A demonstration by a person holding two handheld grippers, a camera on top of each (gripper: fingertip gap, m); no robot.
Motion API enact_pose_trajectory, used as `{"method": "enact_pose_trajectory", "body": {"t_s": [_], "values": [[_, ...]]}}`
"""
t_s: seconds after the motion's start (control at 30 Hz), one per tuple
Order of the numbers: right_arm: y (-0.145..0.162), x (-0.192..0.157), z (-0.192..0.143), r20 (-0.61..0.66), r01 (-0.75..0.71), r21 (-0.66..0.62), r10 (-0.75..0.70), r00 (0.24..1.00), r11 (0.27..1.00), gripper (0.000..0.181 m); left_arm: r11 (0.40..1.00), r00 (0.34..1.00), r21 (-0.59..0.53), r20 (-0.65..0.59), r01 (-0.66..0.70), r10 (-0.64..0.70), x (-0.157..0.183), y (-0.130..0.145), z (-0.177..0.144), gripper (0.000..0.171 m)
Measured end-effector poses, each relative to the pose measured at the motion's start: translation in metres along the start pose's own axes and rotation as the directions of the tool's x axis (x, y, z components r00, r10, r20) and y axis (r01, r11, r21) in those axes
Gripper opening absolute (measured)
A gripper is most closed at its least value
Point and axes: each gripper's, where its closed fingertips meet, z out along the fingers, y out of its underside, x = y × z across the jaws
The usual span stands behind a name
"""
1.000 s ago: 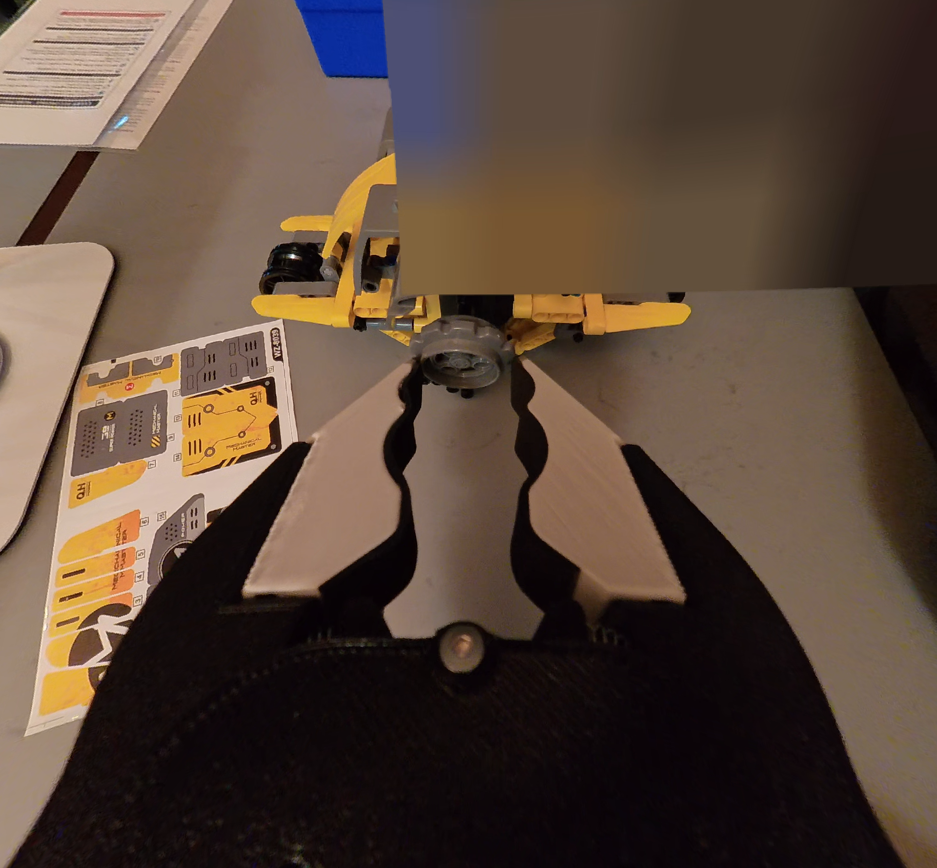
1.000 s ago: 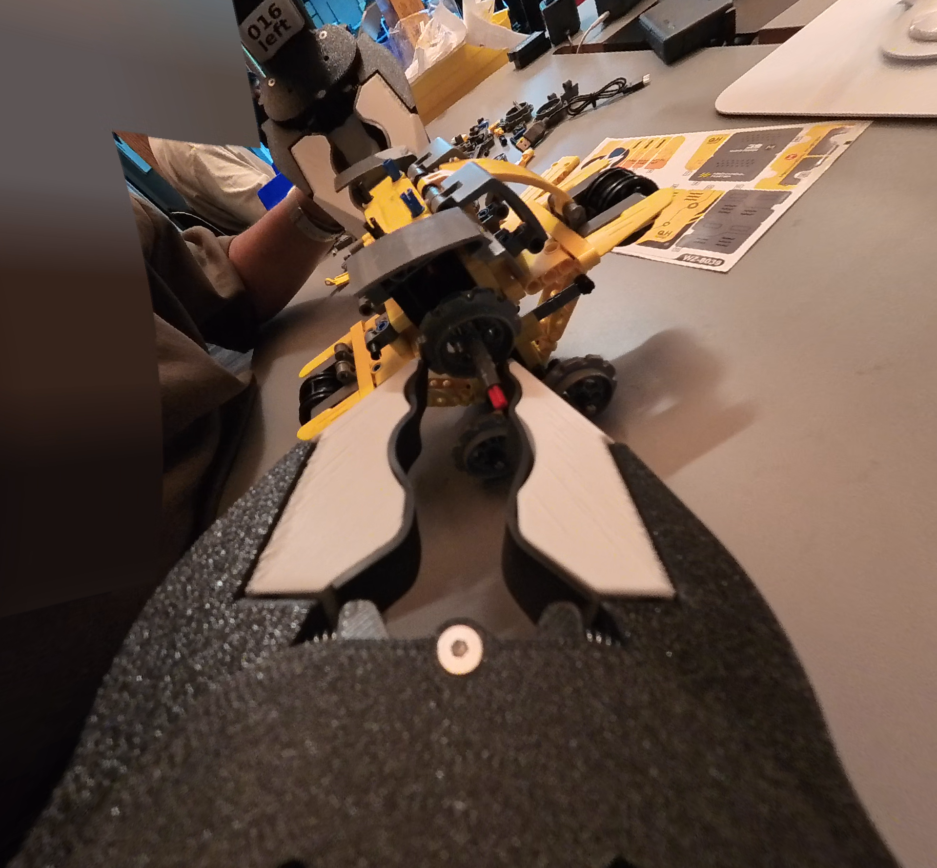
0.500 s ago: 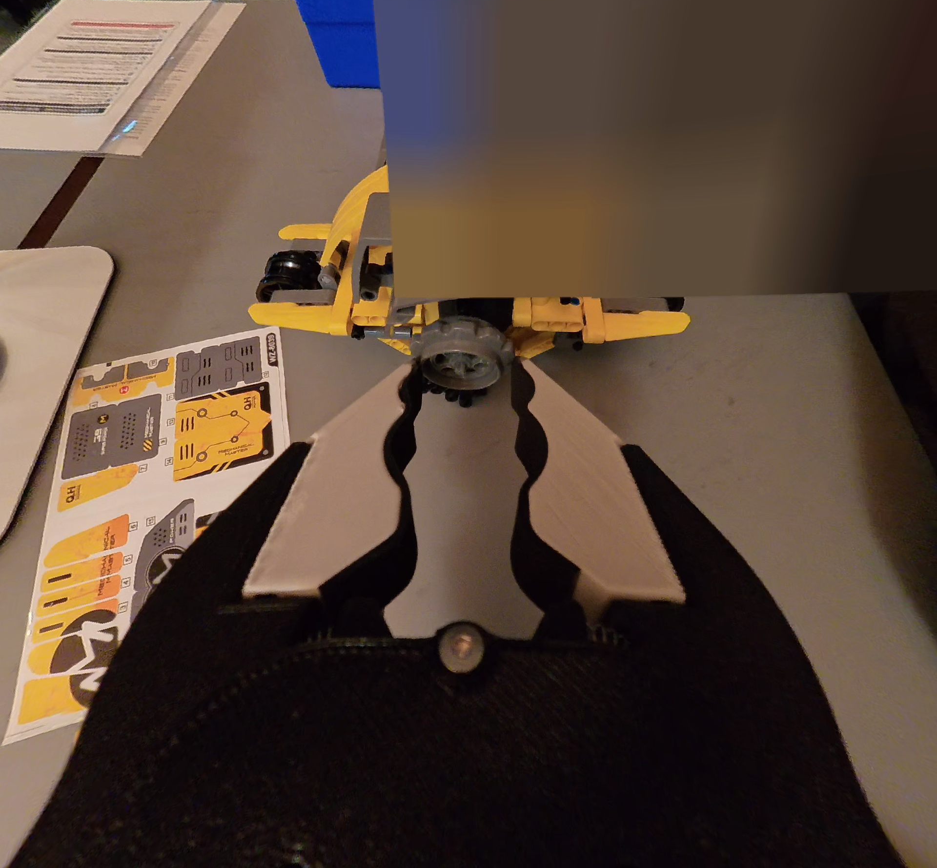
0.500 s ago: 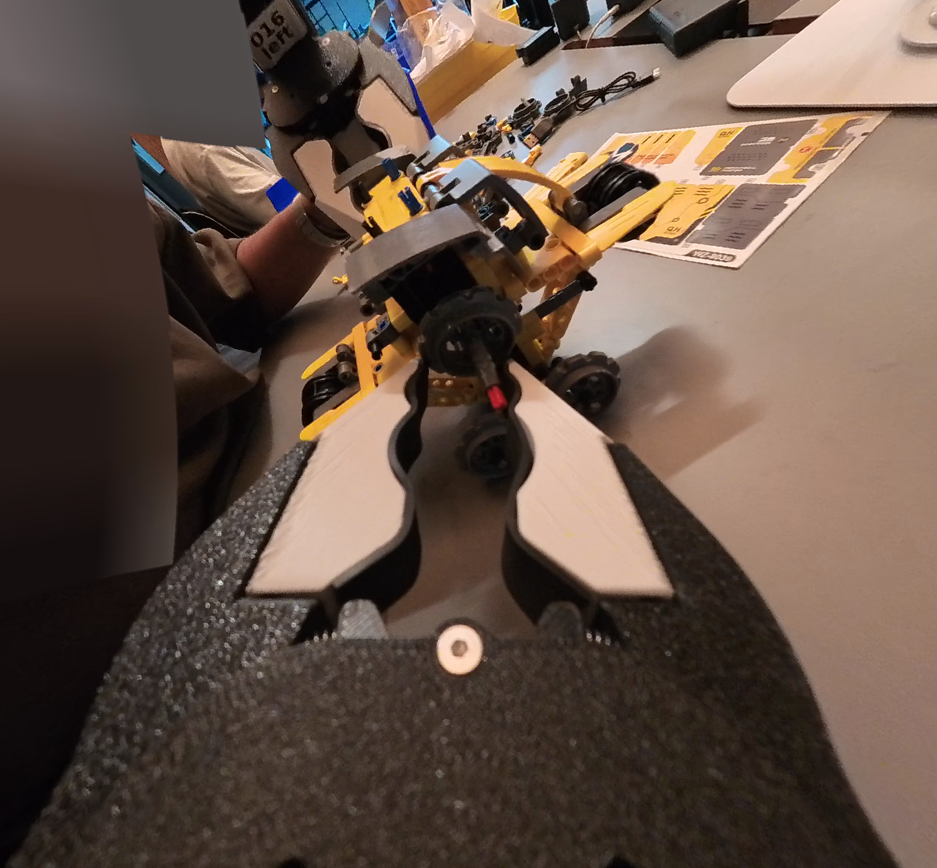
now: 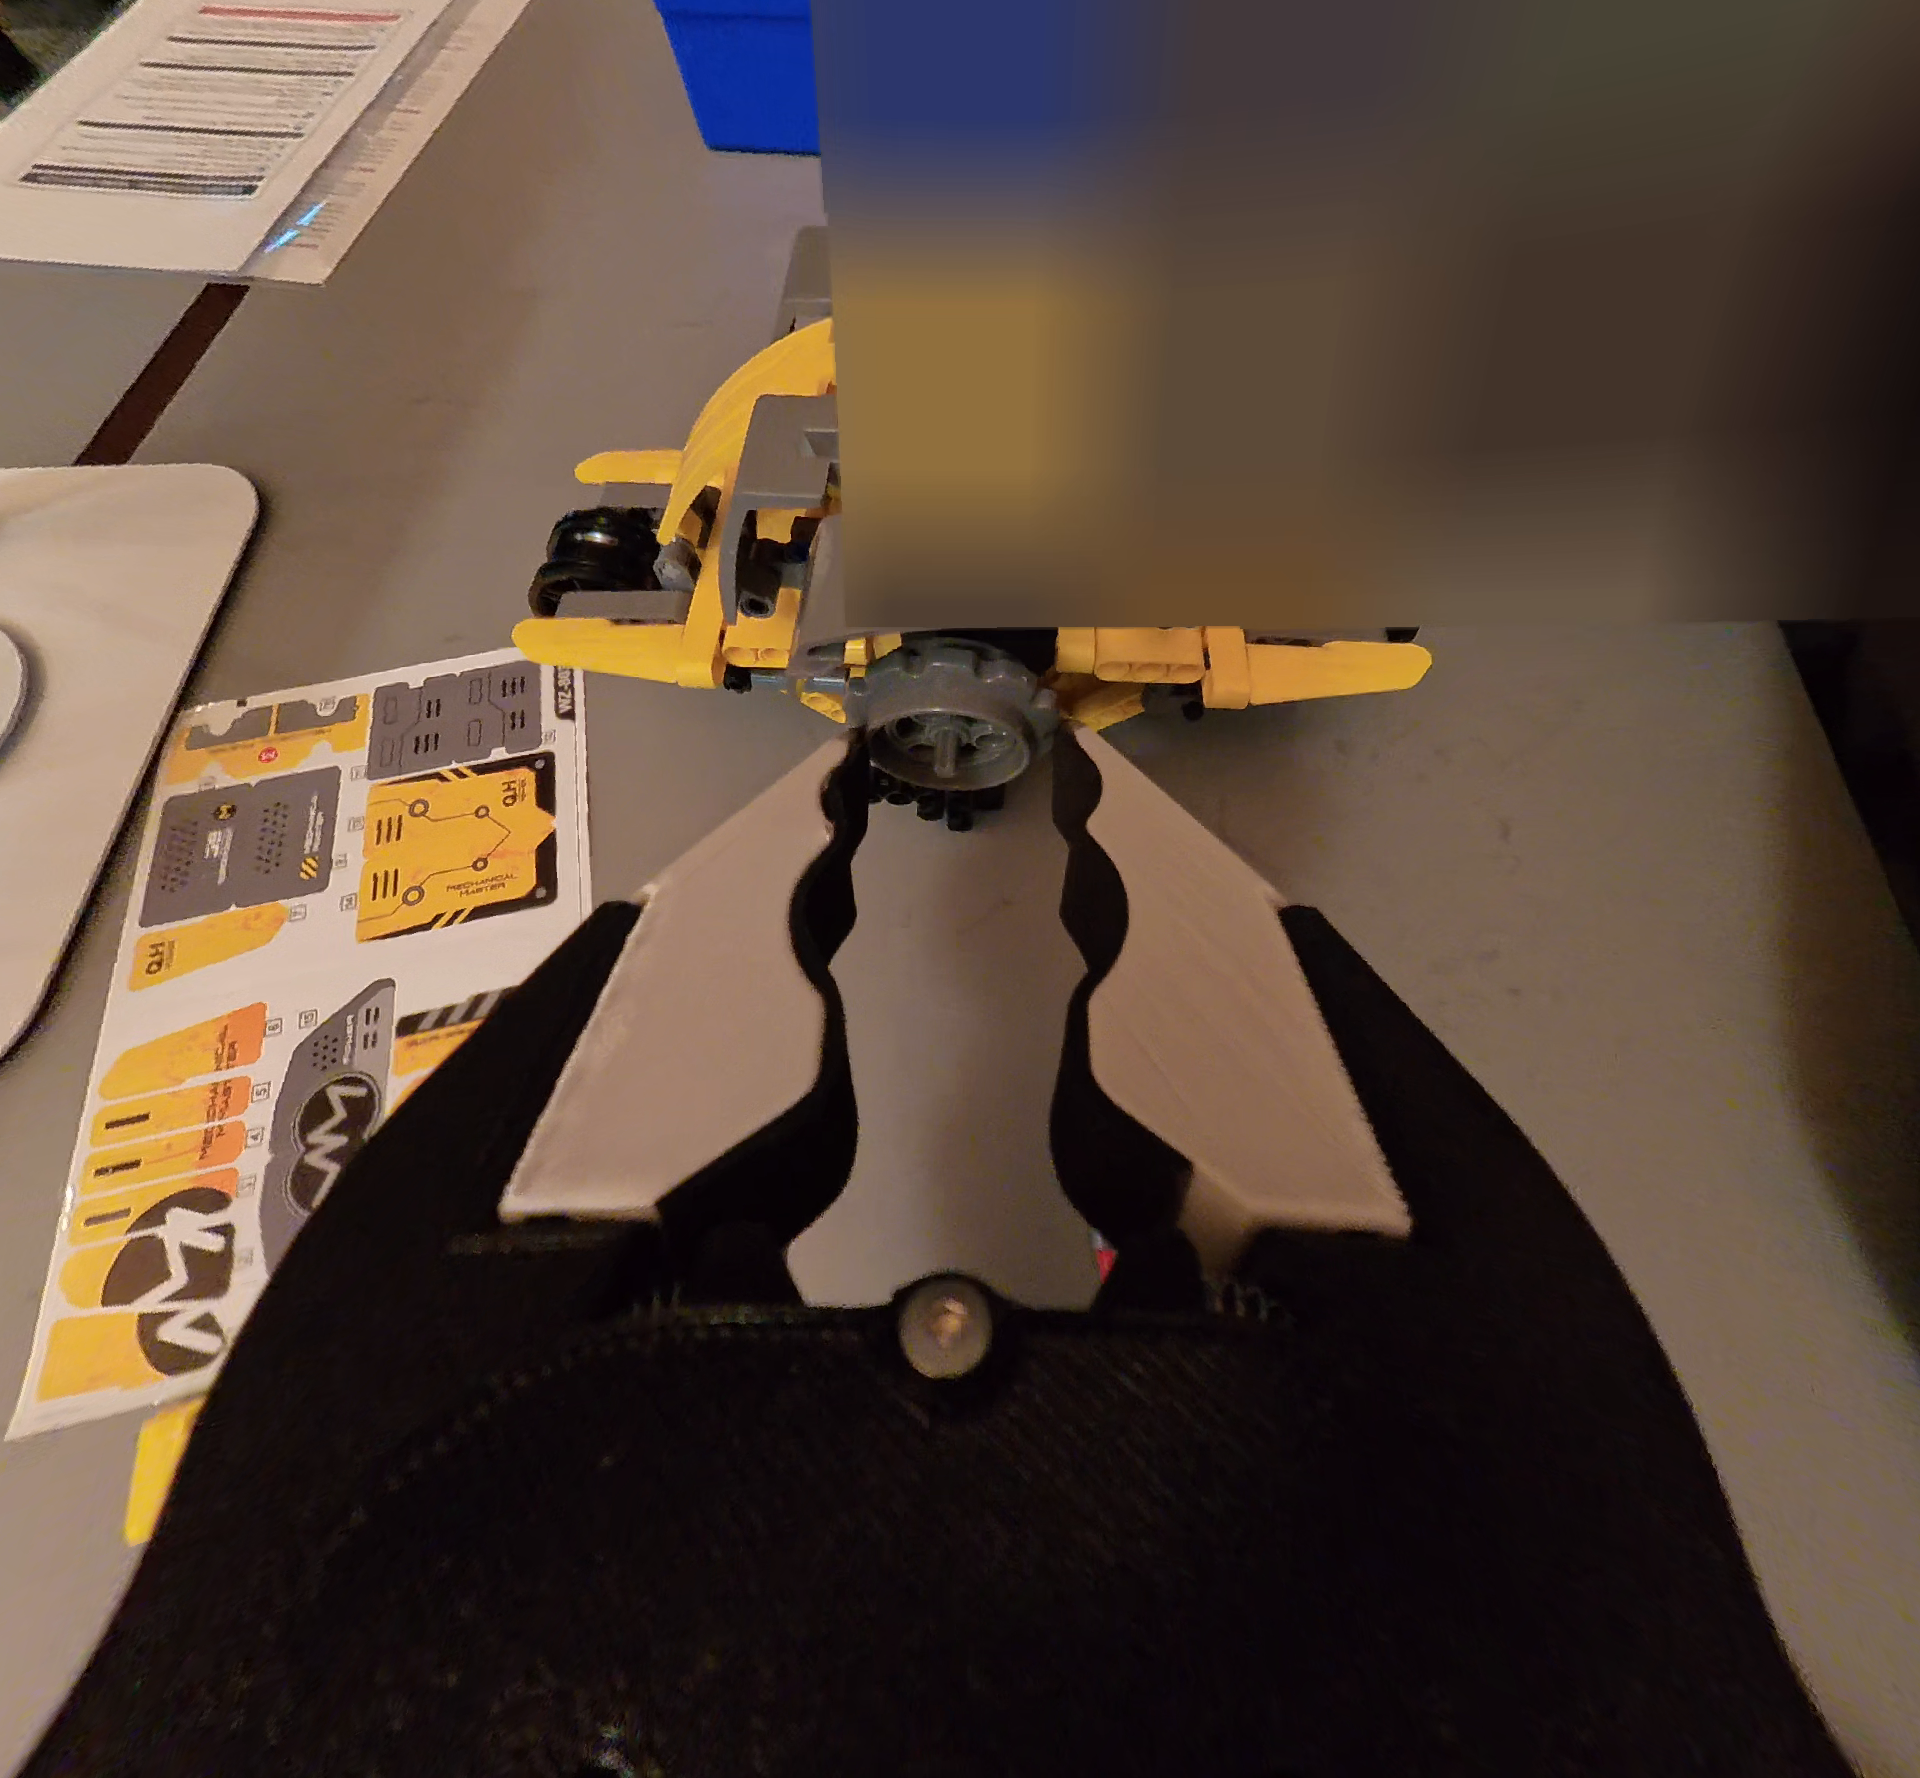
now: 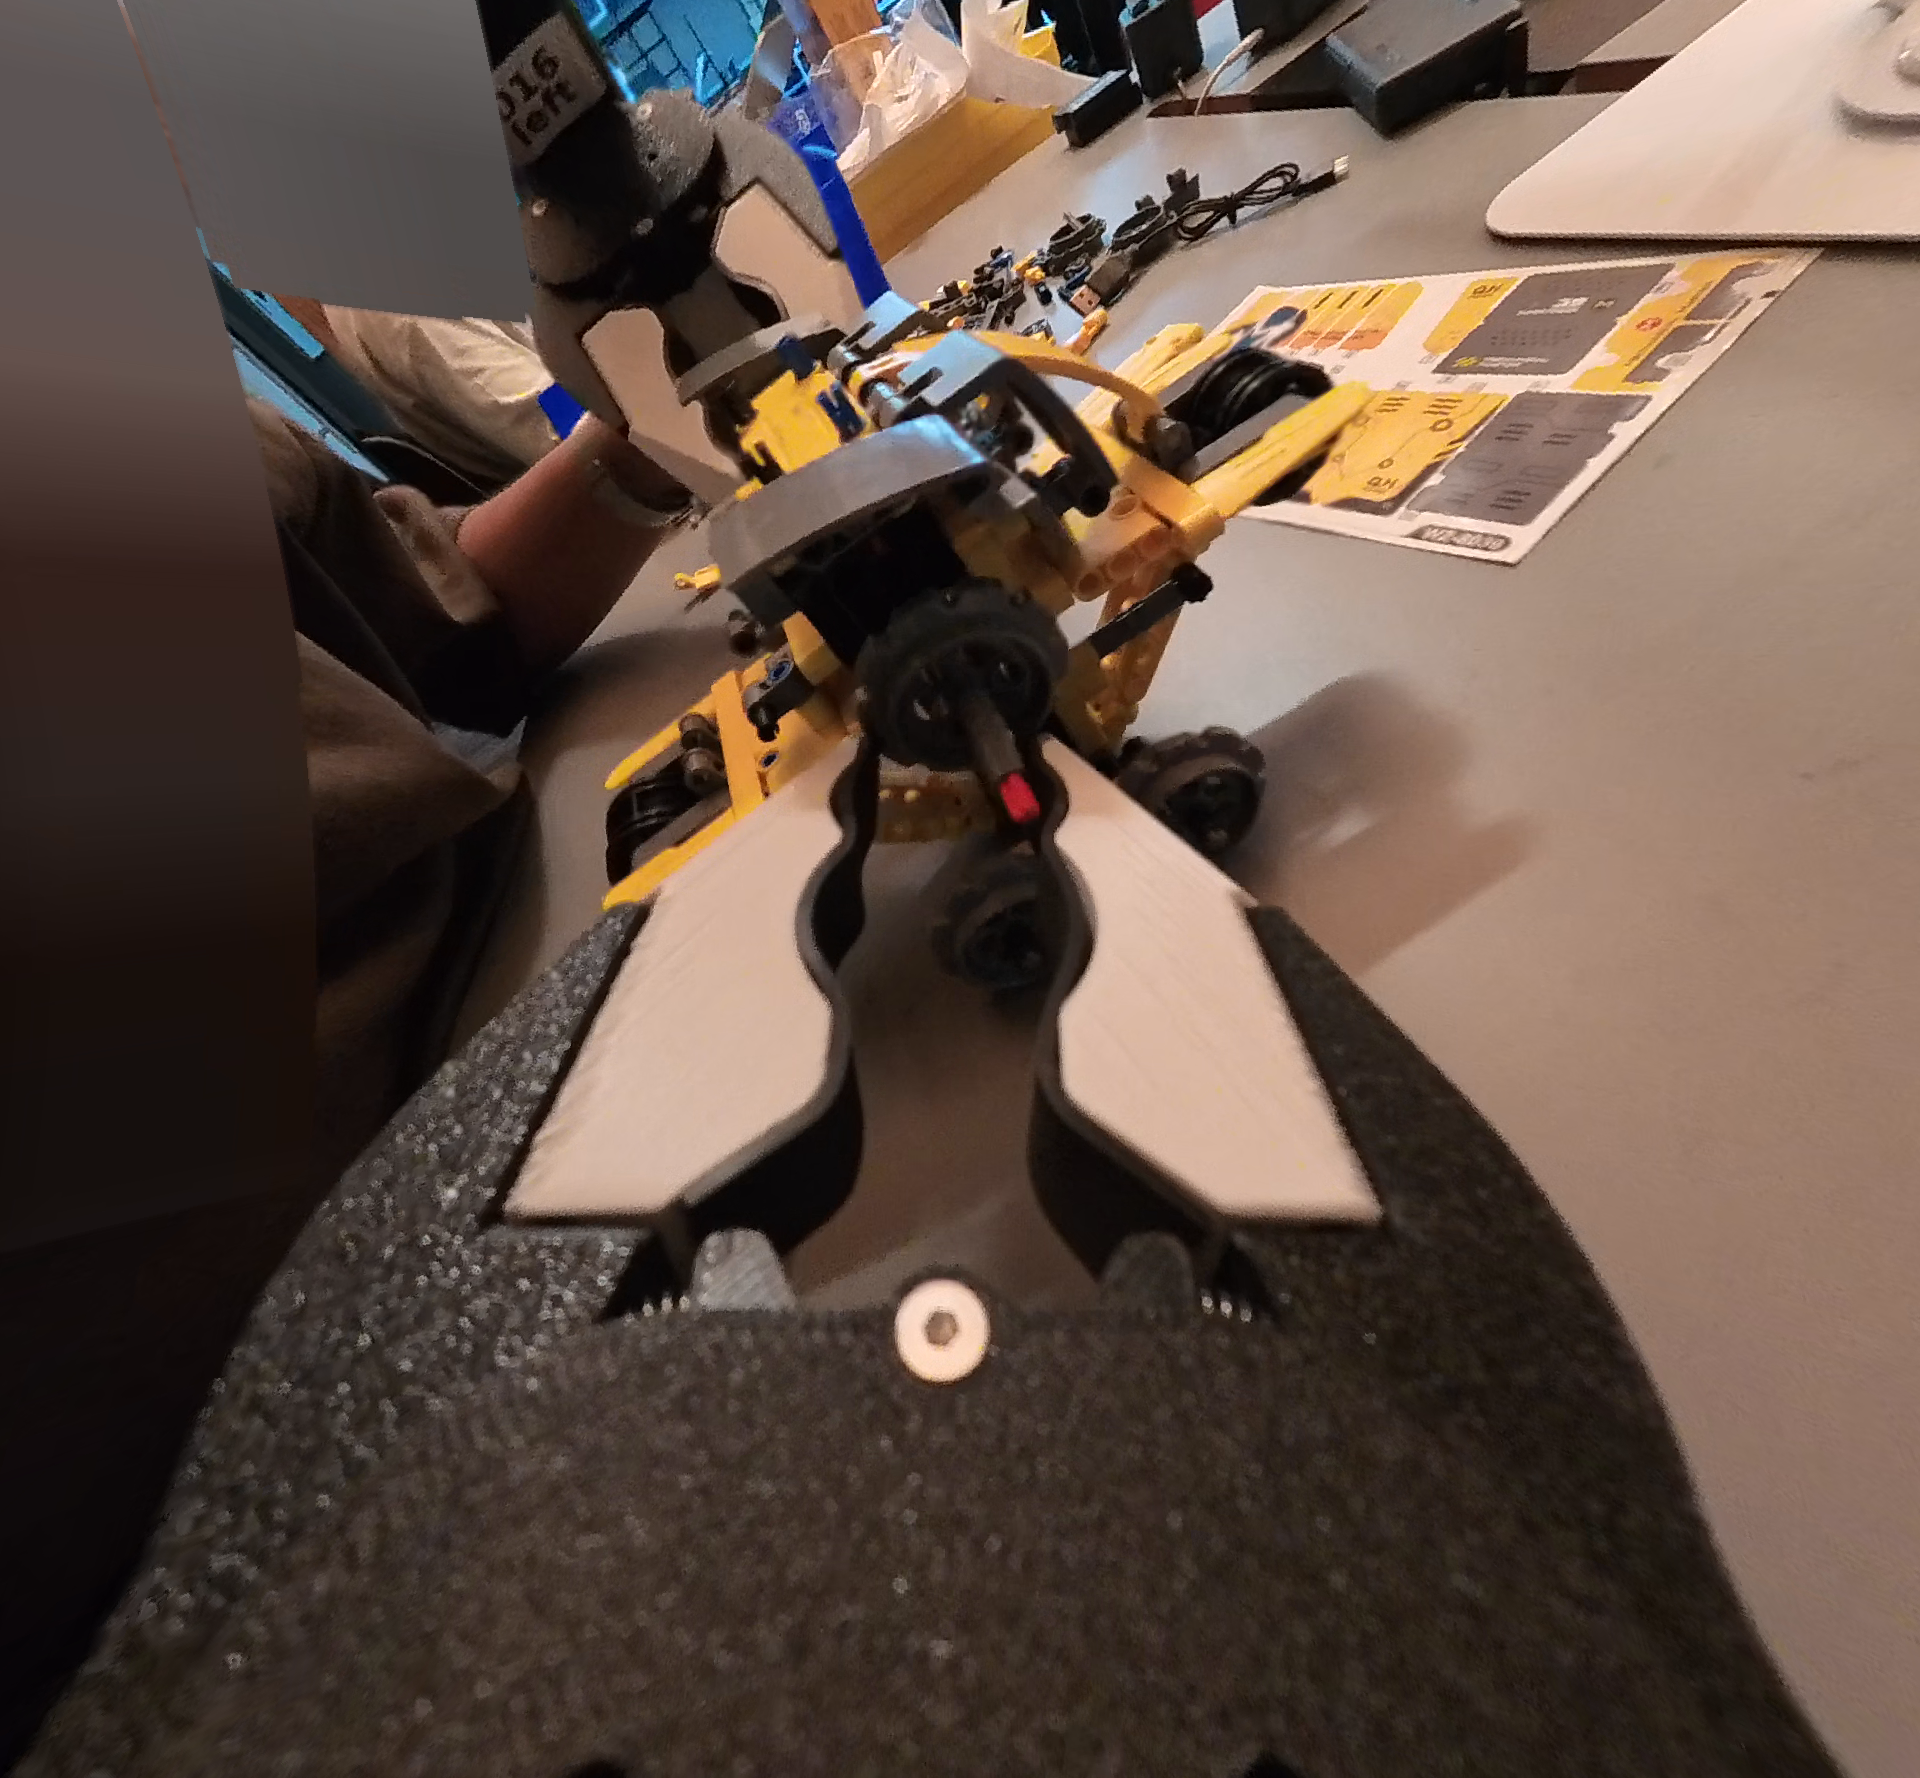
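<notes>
Dim, warm indoor light in both views. The left wrist view is darker, with its far corners nearly black. The yellow and grey brick-built toy vehicle casts a soft shadow rightward on the matte grey table. Wide-angle stretch at the edges; nearby gripper bodies are soft, and the bright blue background is overexposed.

right hand-held gripper: closed on black wheel of yellow brick vehicle
left hand-held gripper: gripping vehicle's far end
vehicle: tilted above table
sticker sheet: flat, behind vehicle
</notes>
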Motion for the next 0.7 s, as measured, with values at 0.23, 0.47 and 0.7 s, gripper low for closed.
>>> {"method": "enact_pose_trajectory", "body": {"t_s": [0.23, 0.47, 0.7], "values": [[-0.006, 0.007, -0.001, -0.042, 0.010, 0.042, -0.009, 0.999, 0.999, 0.033, 0.999, 0.988, 0.024, 0.146, 0.041, -0.044, 0.006, 0.002, -0.001, 0.035], [-0.015, 0.021, -0.022, -0.160, 0.024, 0.129, -0.003, 0.987, 0.991, 0.055, 0.989, 0.981, 0.111, 0.157, 0.095, -0.112, 0.030, -0.009, 0.002, 0.028], [-0.019, 0.035, -0.026, -0.376, 0.211, 0.055, -0.175, 0.910, 0.976, 0.066, 0.978, 0.982, 0.175, 0.134, 0.109, -0.133, 0.070, -0.020, 0.018, 0.041]]}}
